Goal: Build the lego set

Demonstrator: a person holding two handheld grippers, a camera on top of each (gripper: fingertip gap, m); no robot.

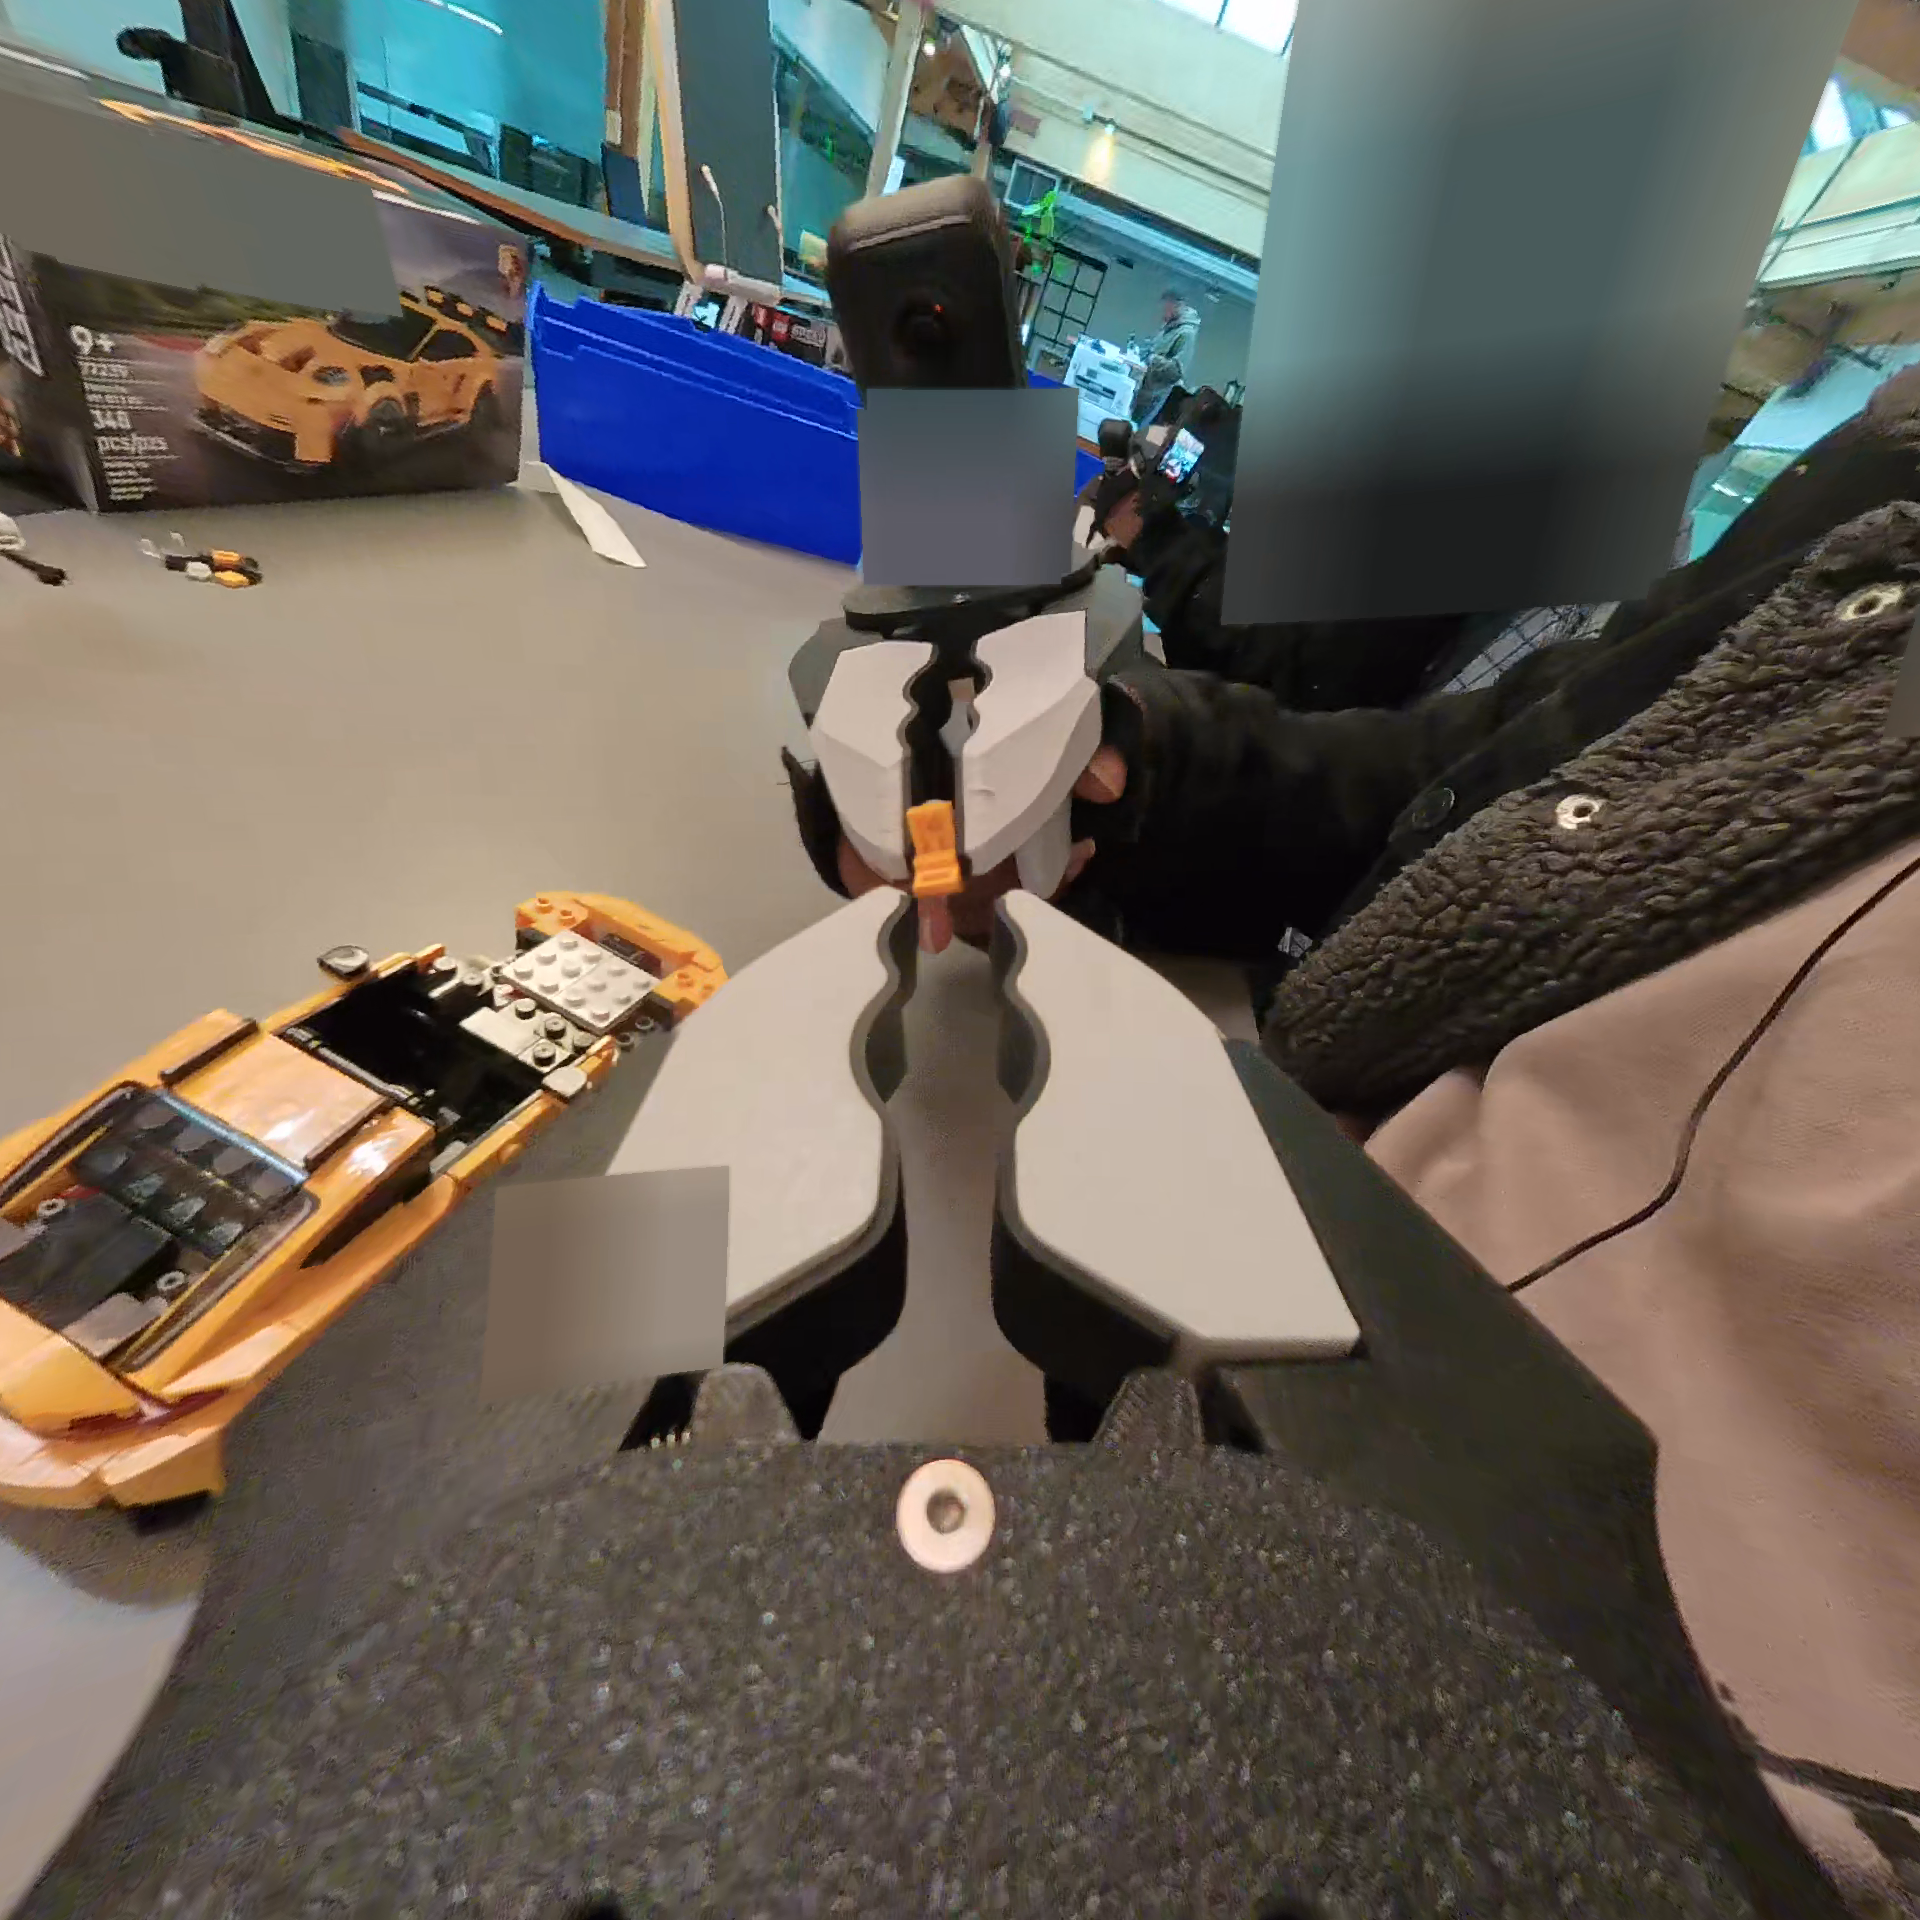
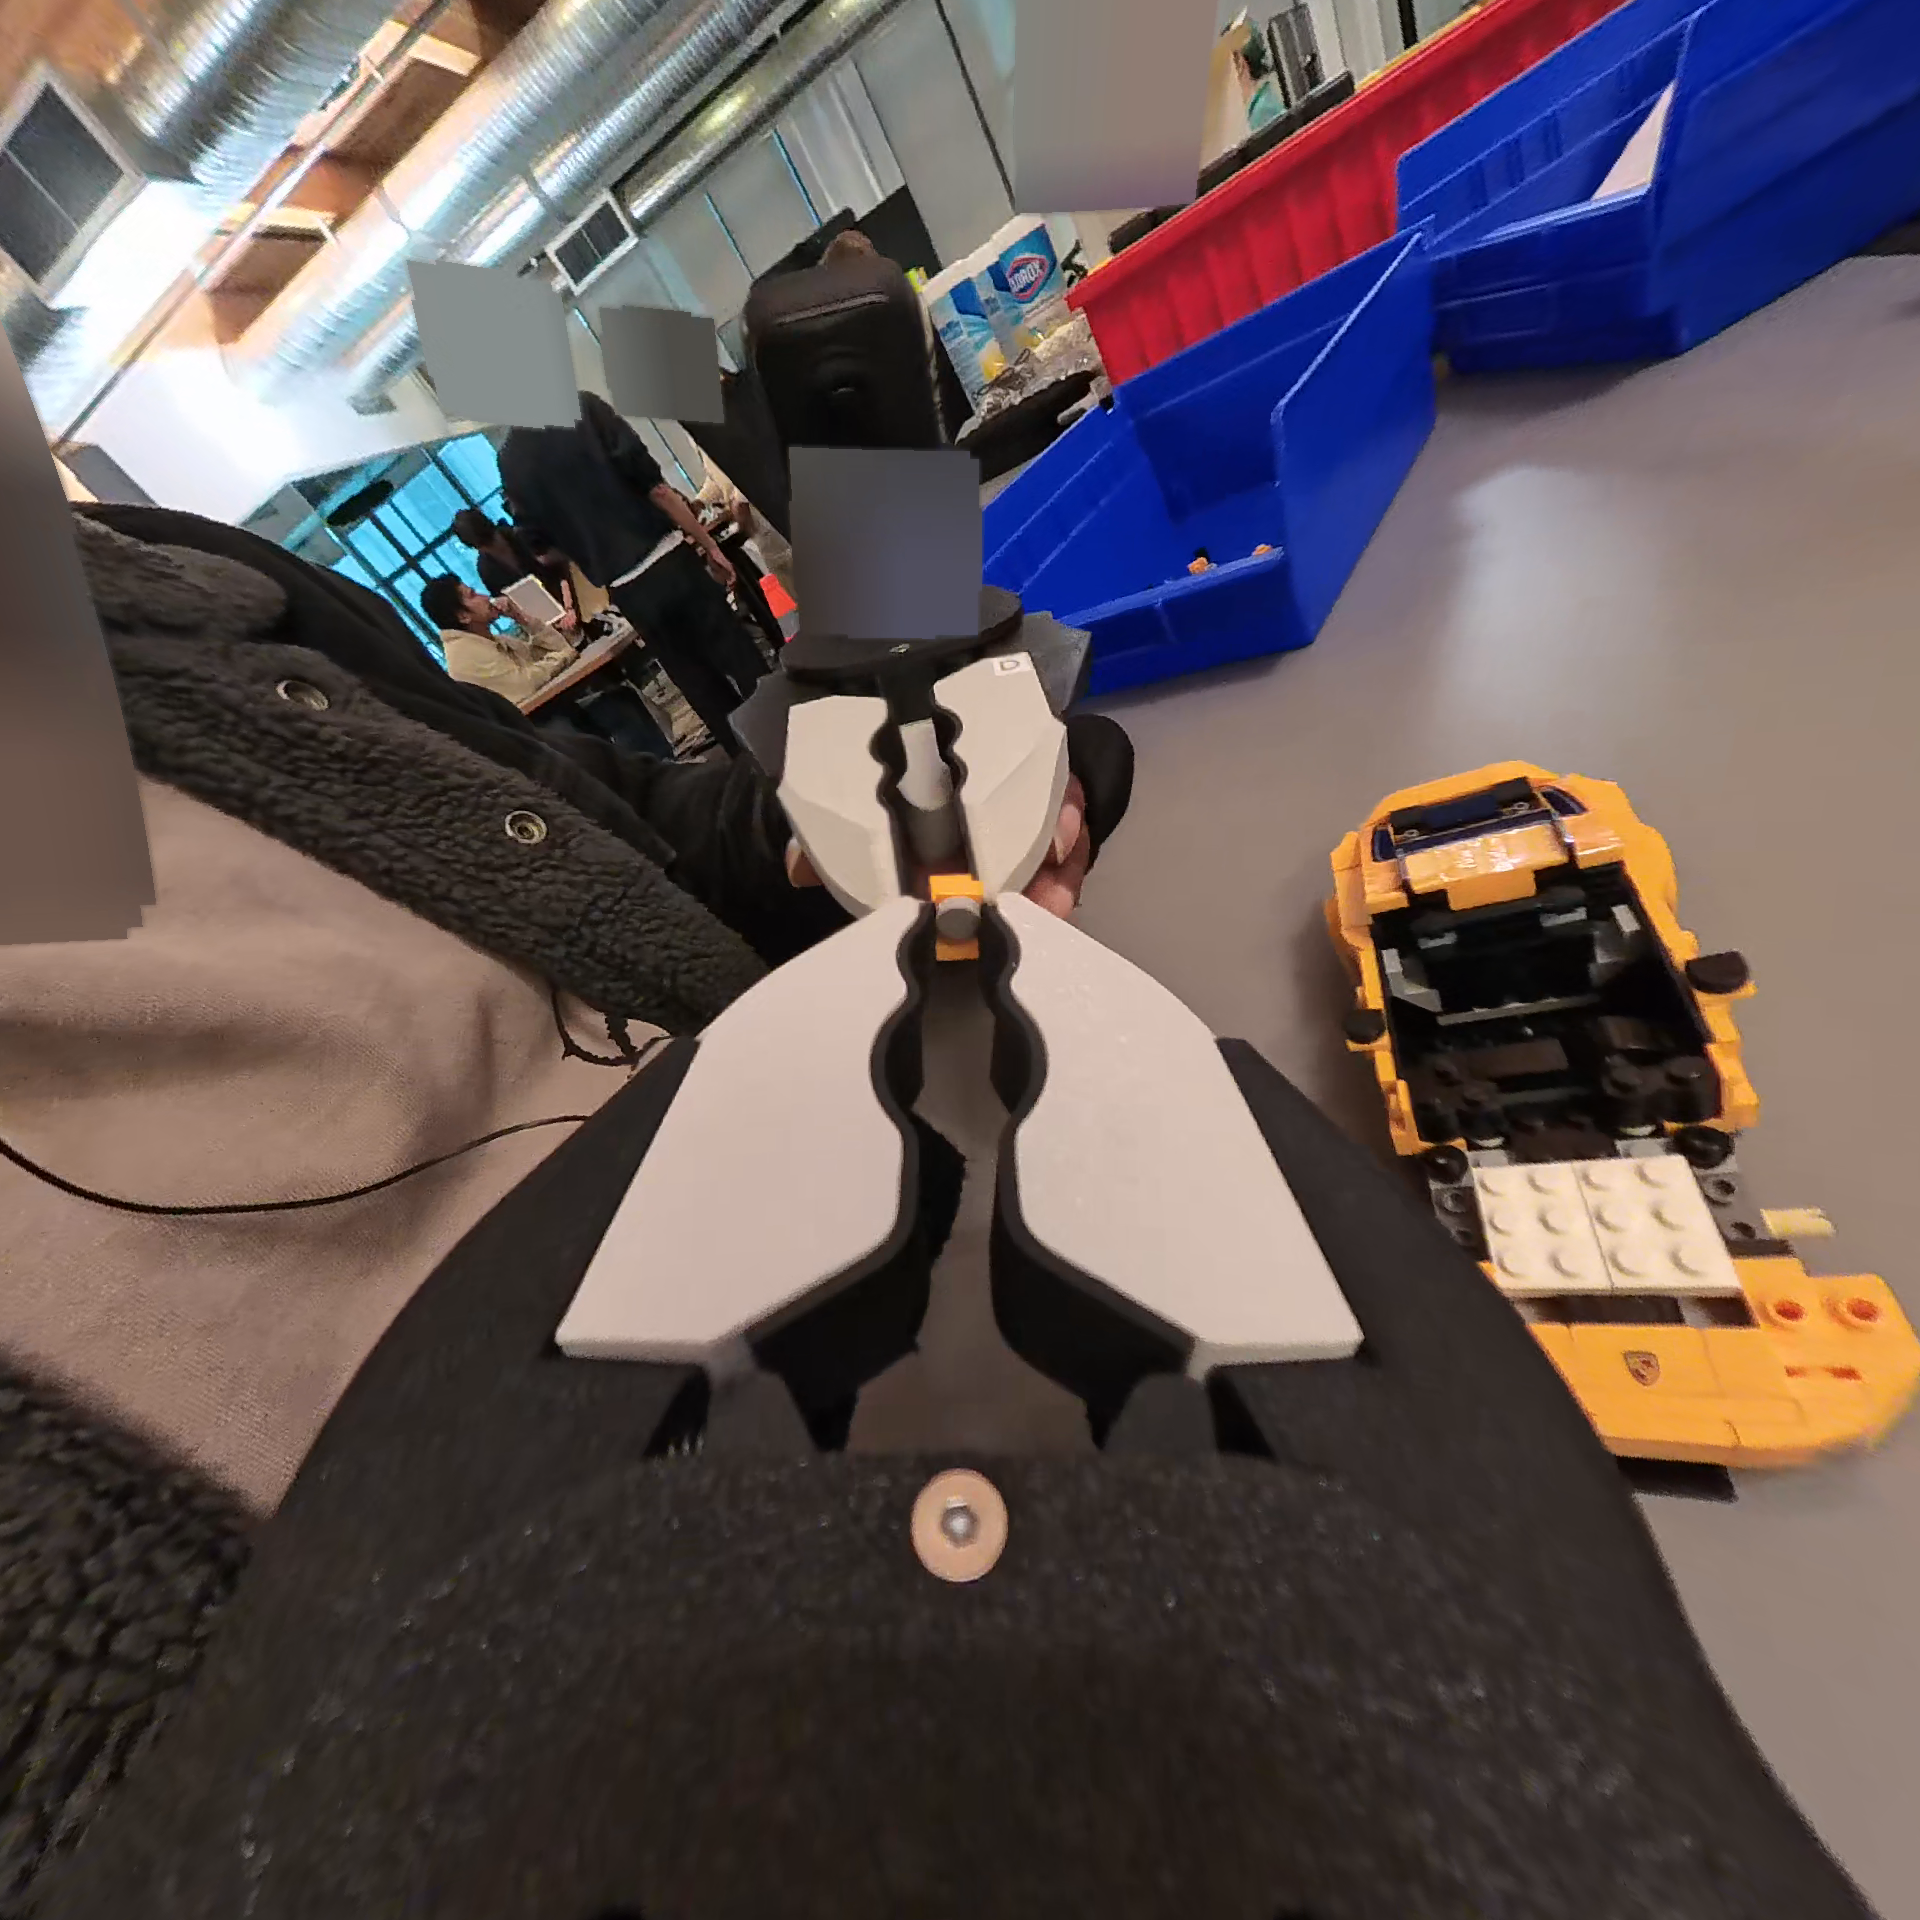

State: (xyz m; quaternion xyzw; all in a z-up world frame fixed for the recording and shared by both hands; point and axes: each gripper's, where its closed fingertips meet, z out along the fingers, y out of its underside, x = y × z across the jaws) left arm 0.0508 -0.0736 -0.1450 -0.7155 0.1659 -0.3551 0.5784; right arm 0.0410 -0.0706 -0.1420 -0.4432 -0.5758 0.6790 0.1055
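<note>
Grey table (image 2: 1558,644); orange piece (image 2: 956,923) between right gripper (image 2: 958,920) tips

The right hand-held gripper (image 1: 940,868) pinches an orange piece (image 1: 932,848) facing the left hand-held gripper (image 1: 948,912).

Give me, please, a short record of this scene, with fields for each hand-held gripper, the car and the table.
left hand-held gripper: tips point at the right one's tips, close to them; open or shut unclear
right hand-held gripper: shut on a small orange plastic brick
car: partly built orange and black brick model car, on the grey table, untouched; top open, light grey studded plates at one end
table, far side: blue plastic bins, printed cardboard set box, loose small pieces
</note>
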